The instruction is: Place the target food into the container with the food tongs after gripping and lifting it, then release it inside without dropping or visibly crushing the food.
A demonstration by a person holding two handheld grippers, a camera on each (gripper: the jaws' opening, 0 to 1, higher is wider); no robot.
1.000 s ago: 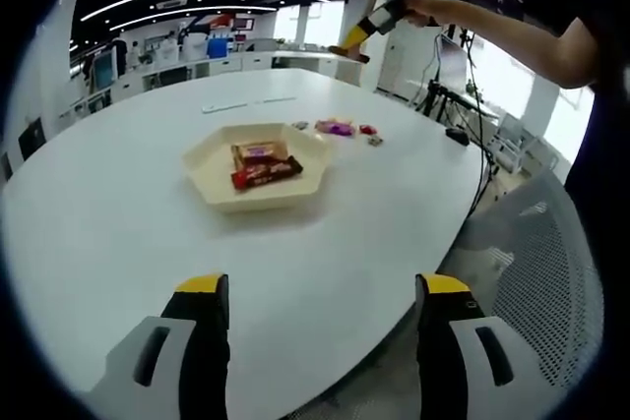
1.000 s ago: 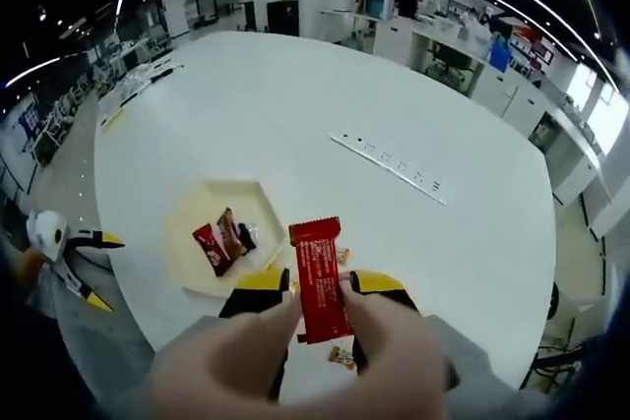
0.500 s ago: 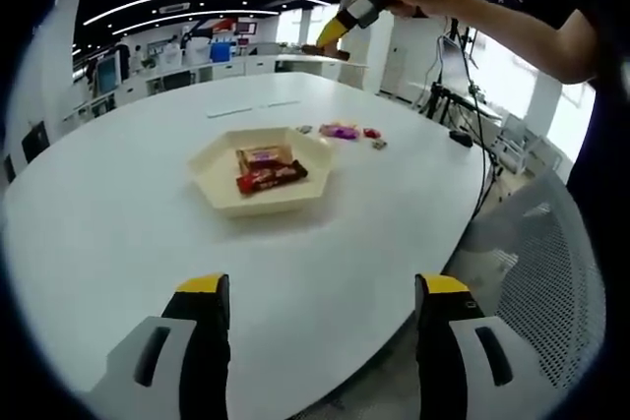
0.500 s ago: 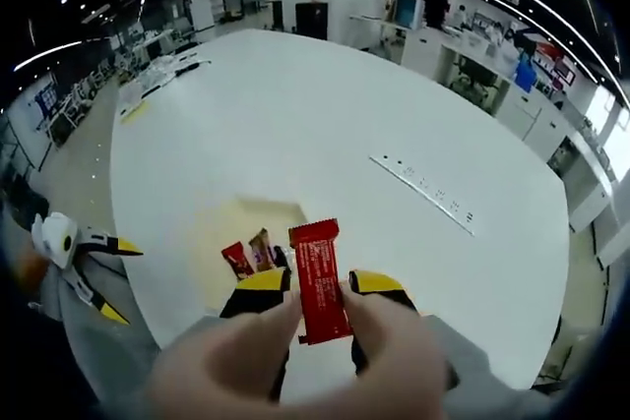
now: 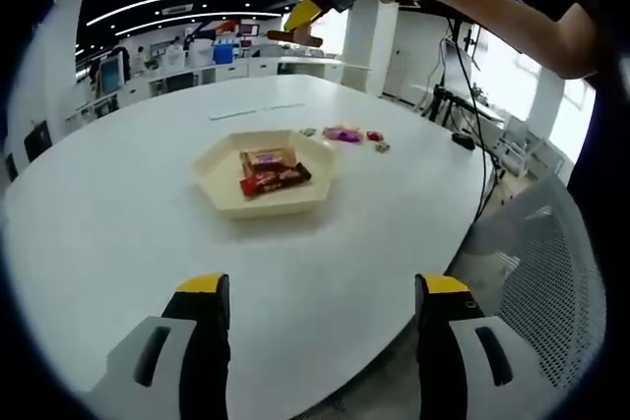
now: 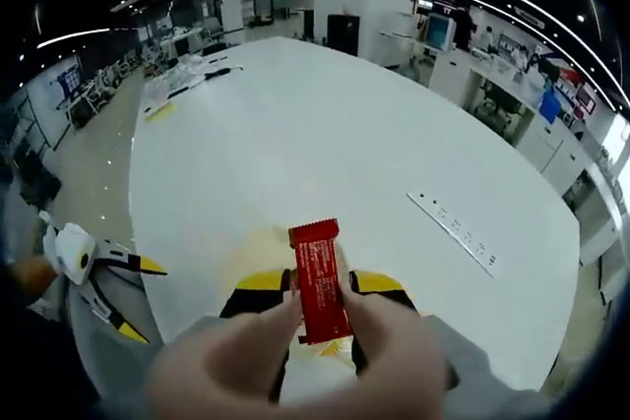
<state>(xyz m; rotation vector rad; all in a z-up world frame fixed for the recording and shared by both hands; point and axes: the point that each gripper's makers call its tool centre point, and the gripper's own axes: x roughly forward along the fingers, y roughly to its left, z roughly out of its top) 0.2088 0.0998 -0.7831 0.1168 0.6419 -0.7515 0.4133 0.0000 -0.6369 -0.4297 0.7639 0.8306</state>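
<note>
My left gripper (image 5: 317,317) hangs wide open at the white table (image 5: 118,213) edge, nothing in it. The right gripper (image 6: 318,281) is clamped on the red snack bar (image 6: 320,282), upright, held above the cream tray (image 5: 224,190) (two wrapped bars already inside)

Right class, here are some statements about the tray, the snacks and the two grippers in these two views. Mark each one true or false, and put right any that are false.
1. The right gripper is shut on the red snack bar. True.
2. The cream tray on the white table holds nothing. False: wrapped snacks lie in it.
3. The left gripper holds a snack. False: its jaws stand apart over the table with nothing between them.
4. A few small sweets lie on the table beyond the tray in the left gripper view. True.
5. The red snack bar lies flat in the tray. False: it is held up in the air.
</note>
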